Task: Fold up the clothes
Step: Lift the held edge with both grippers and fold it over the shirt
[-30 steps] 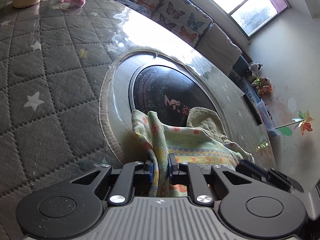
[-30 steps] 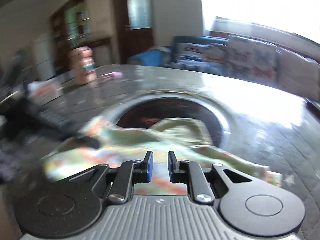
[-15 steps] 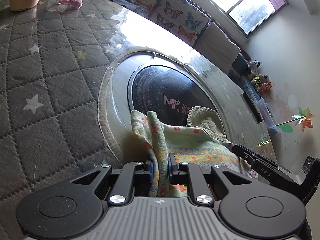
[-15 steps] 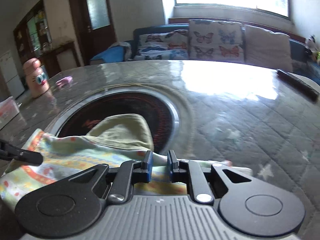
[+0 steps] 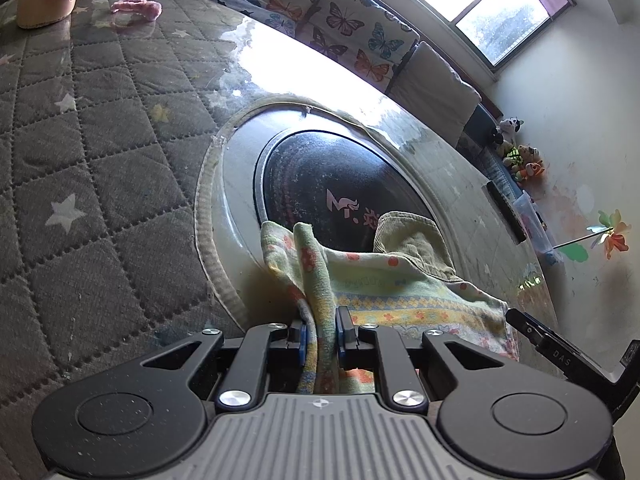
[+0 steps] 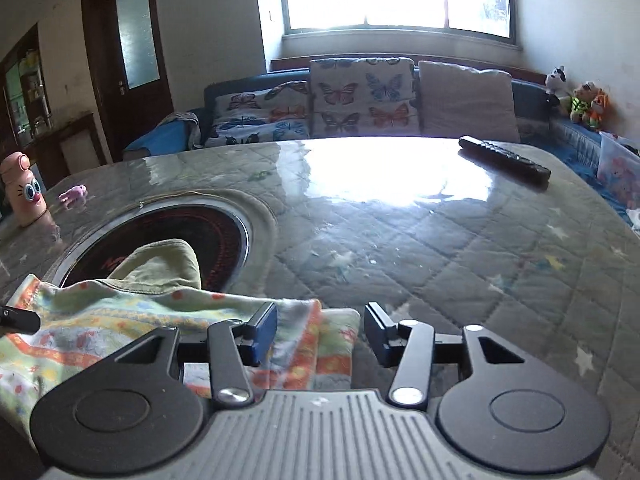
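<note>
Quilted grey table cover [image 6: 440, 264] under a glossy sheet spans both views, with a round black cooktop [image 5: 340, 192] set into it and a sofa [image 6: 360, 96] under the window behind.

We hold the floral garment [image 5: 400, 292] across the near edge of the cooktop. It lies with its long axis running left to right between our two tools, and an olive corduroy piece [image 6: 164, 268] rests on its far side, overlapping the black disc.

Left gripper [image 5: 320, 332]: clenched on a bunched, upright fold of the garment, cloth filling the narrow gap between the jaws.

Right gripper [image 6: 320, 328]: jaws spread wide. The garment's right end sits between them, close against the blue pad of the left-hand finger [image 6: 264, 328]. The other finger stands clear of the cloth. Whether the pad actually touches the fabric is hard to judge at this angle.

We judge that the right gripper, already straddling the end, is placed for the next grip. Closing it would secure the end opposite the left hold, so the garment can be stretched along its length.
</note>
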A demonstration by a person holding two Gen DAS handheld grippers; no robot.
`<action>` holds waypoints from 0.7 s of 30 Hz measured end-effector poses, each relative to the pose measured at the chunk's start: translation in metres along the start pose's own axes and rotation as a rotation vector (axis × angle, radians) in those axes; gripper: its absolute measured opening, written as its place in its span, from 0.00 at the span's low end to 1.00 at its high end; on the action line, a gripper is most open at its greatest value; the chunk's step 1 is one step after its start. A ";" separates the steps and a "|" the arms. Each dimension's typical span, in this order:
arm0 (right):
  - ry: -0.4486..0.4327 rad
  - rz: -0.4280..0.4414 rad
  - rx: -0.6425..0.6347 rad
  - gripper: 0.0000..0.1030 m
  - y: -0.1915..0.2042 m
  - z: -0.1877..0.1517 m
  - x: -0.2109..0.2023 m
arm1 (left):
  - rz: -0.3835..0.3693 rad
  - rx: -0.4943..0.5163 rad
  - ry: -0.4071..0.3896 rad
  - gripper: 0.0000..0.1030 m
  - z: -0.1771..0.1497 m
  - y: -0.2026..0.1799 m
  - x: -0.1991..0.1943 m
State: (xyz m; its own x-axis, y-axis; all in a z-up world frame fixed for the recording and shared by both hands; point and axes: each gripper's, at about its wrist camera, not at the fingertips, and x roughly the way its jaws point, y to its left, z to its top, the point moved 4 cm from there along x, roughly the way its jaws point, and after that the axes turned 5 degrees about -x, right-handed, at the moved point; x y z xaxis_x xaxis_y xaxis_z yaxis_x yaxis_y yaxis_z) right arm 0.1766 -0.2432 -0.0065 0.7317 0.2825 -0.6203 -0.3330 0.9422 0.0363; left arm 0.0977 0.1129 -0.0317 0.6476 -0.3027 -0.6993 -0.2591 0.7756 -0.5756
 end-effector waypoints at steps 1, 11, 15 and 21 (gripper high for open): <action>0.003 -0.001 0.009 0.49 -0.002 -0.001 0.000 | 0.001 0.001 0.000 0.15 0.000 0.000 0.000; 0.022 0.063 0.090 0.15 0.004 -0.009 0.007 | 0.022 0.046 -0.007 0.13 0.000 -0.006 0.000; -0.014 0.069 0.094 0.09 0.007 -0.005 -0.006 | 0.011 0.088 -0.037 0.10 0.005 -0.023 -0.007; -0.105 0.025 0.118 0.09 -0.012 0.008 -0.040 | -0.043 0.199 -0.063 0.09 0.020 -0.075 -0.004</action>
State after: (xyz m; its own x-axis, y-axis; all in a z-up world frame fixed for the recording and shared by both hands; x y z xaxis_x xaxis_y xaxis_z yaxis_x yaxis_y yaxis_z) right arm 0.1559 -0.2641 0.0244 0.7843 0.3172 -0.5331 -0.2842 0.9476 0.1457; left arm 0.1289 0.0667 0.0227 0.7003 -0.3072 -0.6444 -0.0877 0.8588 -0.5047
